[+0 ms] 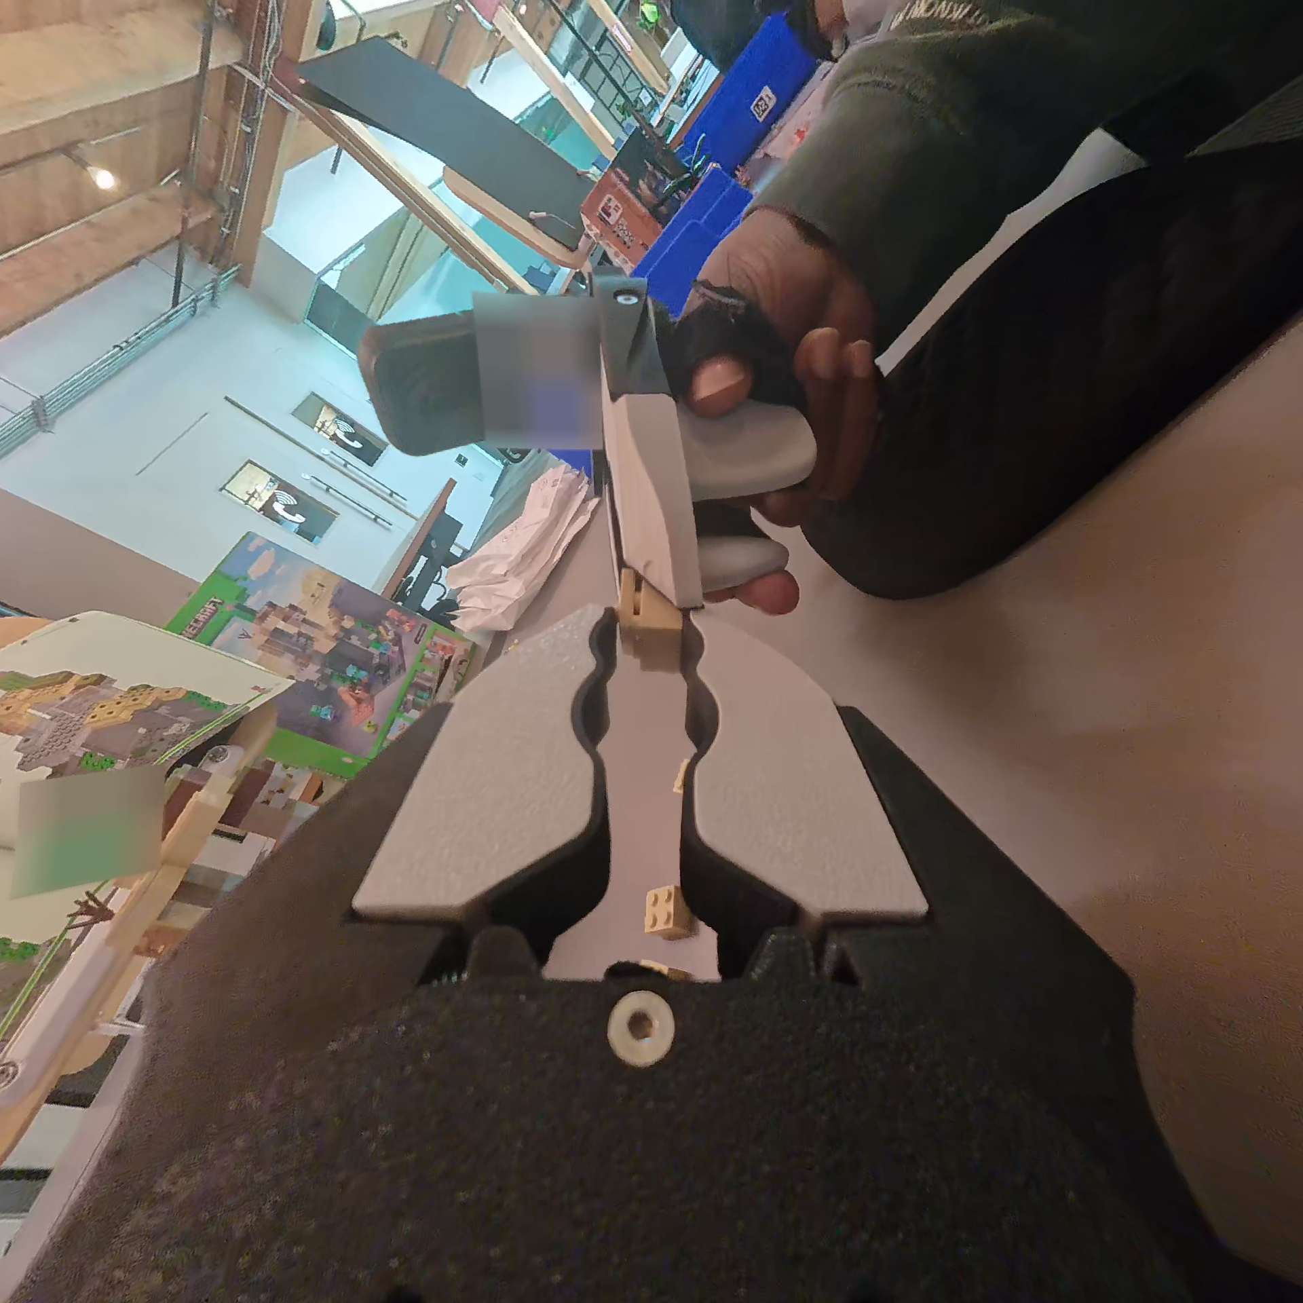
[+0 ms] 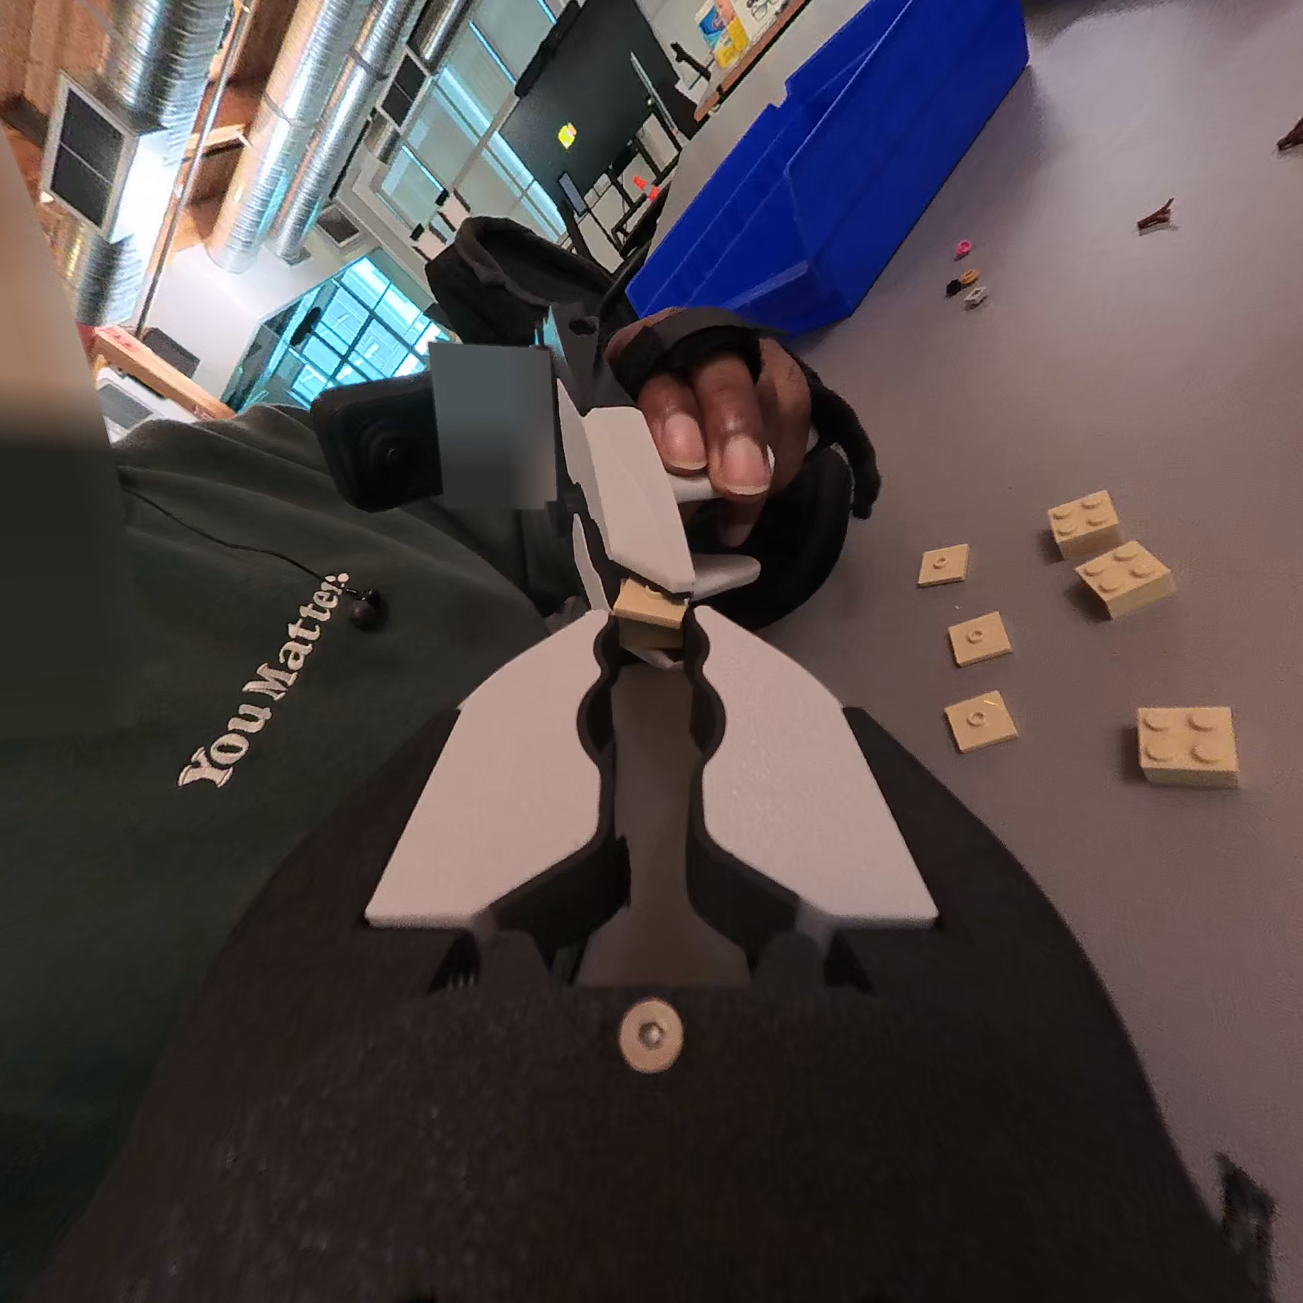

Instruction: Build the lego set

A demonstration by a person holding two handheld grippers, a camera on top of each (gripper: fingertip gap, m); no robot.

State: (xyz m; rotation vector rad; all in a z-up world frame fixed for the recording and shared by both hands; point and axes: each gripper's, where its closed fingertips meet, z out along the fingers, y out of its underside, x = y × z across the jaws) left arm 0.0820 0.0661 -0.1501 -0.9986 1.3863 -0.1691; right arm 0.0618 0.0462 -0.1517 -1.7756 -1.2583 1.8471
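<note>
My left gripper (image 1: pixel 650 624) is shut on a tan brick (image 1: pixel 654 645) at its fingertips. My right gripper (image 2: pixel 652 620) is shut on a tan brick (image 2: pixel 649 627) too. The two grippers meet tip to tip above the grey table (image 2: pixel 1057 916), and the two tan pieces touch. In the left wrist view the right gripper (image 1: pixel 659 592) comes in from above with a small tan piece (image 1: pixel 629 591). In the right wrist view the left gripper (image 2: pixel 656 585) comes in from above. How the pieces join is hidden by the fingers.
Three loose tan 2x2 bricks (image 2: pixel 1188 747) and three tan single-stud plates (image 2: pixel 979 638) lie on the table to the right. Another tan brick (image 1: pixel 666 909) lies under my left gripper. Blue bins (image 2: pixel 846 176), small odd pieces (image 2: pixel 967 285), the set box (image 1: pixel 338 649) and an instruction booklet (image 1: pixel 106 705) stand around. My two grippers' fingertips are within a few centimetres of each other.
</note>
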